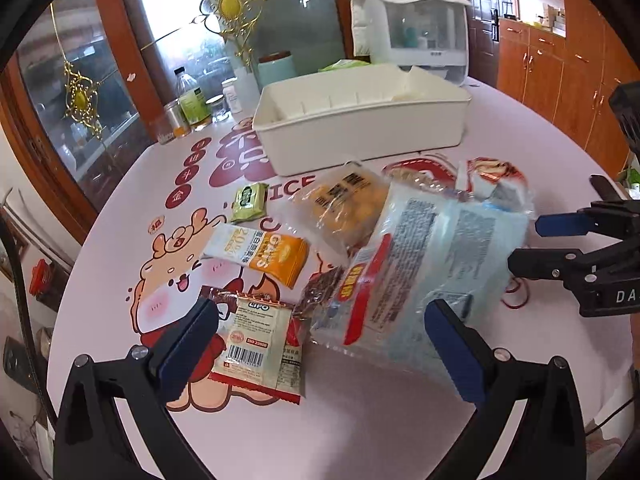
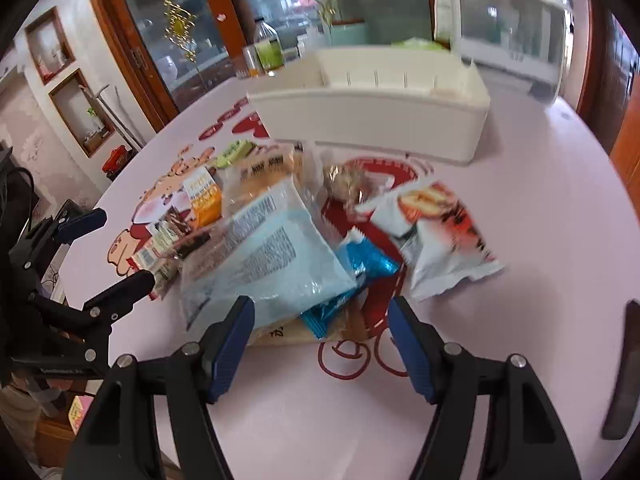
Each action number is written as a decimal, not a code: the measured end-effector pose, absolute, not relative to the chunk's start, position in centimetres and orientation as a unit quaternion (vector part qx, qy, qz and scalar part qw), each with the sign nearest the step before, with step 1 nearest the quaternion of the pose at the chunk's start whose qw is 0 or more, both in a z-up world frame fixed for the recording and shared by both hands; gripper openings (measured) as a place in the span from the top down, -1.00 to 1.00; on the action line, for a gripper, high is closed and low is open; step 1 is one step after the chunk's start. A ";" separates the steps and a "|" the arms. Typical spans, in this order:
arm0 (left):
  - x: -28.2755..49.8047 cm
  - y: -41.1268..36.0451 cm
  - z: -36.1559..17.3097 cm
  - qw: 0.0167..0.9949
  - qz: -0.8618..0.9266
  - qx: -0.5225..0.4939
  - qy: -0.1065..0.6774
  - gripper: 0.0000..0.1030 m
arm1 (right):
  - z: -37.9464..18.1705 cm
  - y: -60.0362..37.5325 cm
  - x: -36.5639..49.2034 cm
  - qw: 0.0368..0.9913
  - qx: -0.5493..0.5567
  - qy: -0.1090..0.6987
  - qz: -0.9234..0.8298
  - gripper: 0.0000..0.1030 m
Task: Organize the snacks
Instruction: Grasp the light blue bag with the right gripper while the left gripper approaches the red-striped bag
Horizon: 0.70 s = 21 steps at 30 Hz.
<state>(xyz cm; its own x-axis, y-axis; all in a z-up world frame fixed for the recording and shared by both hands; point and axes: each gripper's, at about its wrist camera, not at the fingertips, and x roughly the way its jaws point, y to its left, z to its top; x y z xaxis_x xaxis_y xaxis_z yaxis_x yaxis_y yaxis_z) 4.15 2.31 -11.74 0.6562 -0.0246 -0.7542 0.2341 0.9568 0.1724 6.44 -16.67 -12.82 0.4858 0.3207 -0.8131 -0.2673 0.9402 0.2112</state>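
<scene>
Both claws hang spread wide over the snack pile, nothing between their pads: left gripper above the white Lipo packet, right gripper above the small blue wrappers. Landmark is the white bin, sitting on the pink tablecloth. Just in front of the bin lies a big pale-blue bag; left of that bag, an orange packet and a little green packet; right of it, a red-and-white pouch.
</scene>
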 end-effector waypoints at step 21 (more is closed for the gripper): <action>7.7 5.1 -14.9 0.877 -0.091 0.064 0.468 0.23 | -14.4 -11.8 8.7 0.844 0.053 0.482 0.230 -0.16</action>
<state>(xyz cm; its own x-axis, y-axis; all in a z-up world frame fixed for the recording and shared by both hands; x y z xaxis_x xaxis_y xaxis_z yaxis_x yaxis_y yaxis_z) 7.66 5.13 -14.86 0.5447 -0.0988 -0.8328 0.2185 0.9755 0.0272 8.74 -11.78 -14.42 0.4296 0.4398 -0.7887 -0.3377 0.8883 0.3113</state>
